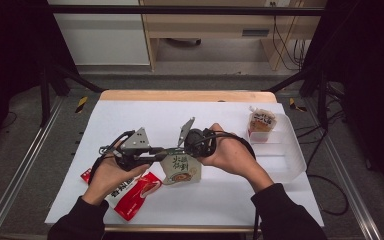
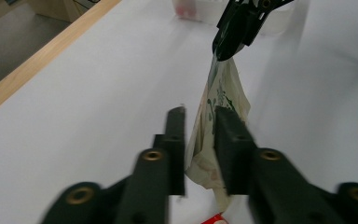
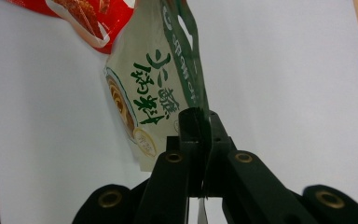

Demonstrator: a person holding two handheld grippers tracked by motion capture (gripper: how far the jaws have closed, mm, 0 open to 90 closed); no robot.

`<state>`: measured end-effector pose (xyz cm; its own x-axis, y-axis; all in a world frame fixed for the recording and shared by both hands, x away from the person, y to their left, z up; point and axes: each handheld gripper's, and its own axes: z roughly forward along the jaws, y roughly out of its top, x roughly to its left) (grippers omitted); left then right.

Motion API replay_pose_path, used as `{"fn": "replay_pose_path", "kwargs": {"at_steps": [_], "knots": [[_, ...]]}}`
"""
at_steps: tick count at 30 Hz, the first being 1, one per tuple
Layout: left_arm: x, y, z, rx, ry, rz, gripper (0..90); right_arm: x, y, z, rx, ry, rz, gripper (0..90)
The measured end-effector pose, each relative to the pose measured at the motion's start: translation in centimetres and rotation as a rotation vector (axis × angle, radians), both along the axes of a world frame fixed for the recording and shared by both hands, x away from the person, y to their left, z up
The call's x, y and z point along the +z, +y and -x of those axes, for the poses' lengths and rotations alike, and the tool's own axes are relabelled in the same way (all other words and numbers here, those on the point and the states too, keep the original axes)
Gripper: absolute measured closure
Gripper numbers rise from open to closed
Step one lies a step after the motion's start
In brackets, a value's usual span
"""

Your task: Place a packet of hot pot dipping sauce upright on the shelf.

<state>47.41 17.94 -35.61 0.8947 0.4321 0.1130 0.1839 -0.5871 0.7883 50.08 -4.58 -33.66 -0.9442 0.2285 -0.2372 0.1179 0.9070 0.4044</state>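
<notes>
A white sheet covers the wooden table (image 1: 185, 95), with dark floor and metal frame rails around it. Near the middle of the sheet, a cream seasoning pouch (image 1: 180, 170) with green lettering hangs upright between the two grippers. The right gripper (image 3: 204, 123) has its jaws clenched on the pouch's top edge, the thin seal pinched flat between them, and the rest of the pouch hangs away from the jaws. The left gripper (image 2: 200, 140) comes in from the left side; its jaws stand a little apart with the pouch's side edge passing through the gap. The pouch seems to brush the right-hand jaw there, though the blur makes it hard to tell if either pad presses on it. A red snack packet (image 1: 135, 192) lies flat on the sheet at the near left, just below the left hand (image 1: 107, 175). At the far right sits a clear plastic tray (image 1: 285, 165), and an orange-and-white packet (image 1: 261, 122) stands in its far end.
</notes>
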Motion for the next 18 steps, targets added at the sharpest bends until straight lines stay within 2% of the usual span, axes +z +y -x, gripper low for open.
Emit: {"fn": "replay_pose_path", "kwargs": {"at_steps": [1, 3, 4, 5, 6, 7, 9, 10, 11, 12, 13, 15, 17, 18], "knots": [[-0.1, 0.4, 0.1, 0.013, 0.01, 0.013, 53.7, 0.1, 0.0, -0.2, -0.003, 0.009, 0.002, 90.0], [-0.3, 0.7, 0.2, 0.026, 0.019, 0.026, 50.3, 0.1, 0.0, -0.3, -0.007, 0.012, 0.0, 90.0], [-0.4, 1.0, 0.3, 0.04, 0.021, 0.027, 41.1, 0.3, -0.1, -0.4, -0.009, 0.019, -0.003, 90.0], [-0.8, 1.6, 0.3, 0.075, 0.026, 0.029, 36.3, 0.4, -0.1, -0.5, -0.009, 0.019, -0.005, 90.0], [-0.8, 1.6, 0.3, 0.075, 0.026, 0.029, 31.6, 0.4, -0.1, -0.5, -0.009, 0.019, -0.005, 90.0], [-1.6, 2.3, 0.3, 0.114, 0.033, 0.031, 26.8, 0.6, -0.3, -0.5, -0.002, 0.013, -0.014, 90.0], [-2.6, 2.8, 0.3, 0.144, 0.051, 0.017, 20.3, 0.8, -0.4, -0.4, 0.004, 0.008, -0.019, 90.0], [-2.6, 2.8, 0.3, 0.144, 0.051, 0.017, 17.8, 0.8, -0.4, -0.4, 0.004, 0.008, -0.019, 90.0], [-3.5, 3.3, 0.3, 0.169, 0.057, 0.004, 15.6, 1.1, -0.6, -0.3, 0.002, 0.006, -0.029, 90.0], [-3.5, 3.3, 0.3, 0.169, 0.057, 0.004, 13.5, 1.2, -0.7, -0.3, 0.004, 0.002, -0.03, 90.0], [-4.2, 3.8, 0.2, 0.188, 0.068, -0.013, 11.4, 1.4, -0.8, -0.2, 0.002, -0.004, -0.034, 90.0], [-4.5, 4.1, 0.2, 0.205, 0.066, -0.012, 10.8, 1.7, -1.0, -0.1, -0.002, -0.011, -0.039, 90.0], [-5.1, 4.9, 0.2, 0.225, 0.081, 0.02, 9.7, 2.7, -1.7, 0.1, -0.006, -0.036, -0.056, 90.0], [-5.4, 5.1, 0.3, 0.217, 0.092, 0.038, 9.8, 3.0, -1.9, 0.1, -0.011, -0.039, -0.061, 90.0]]}}
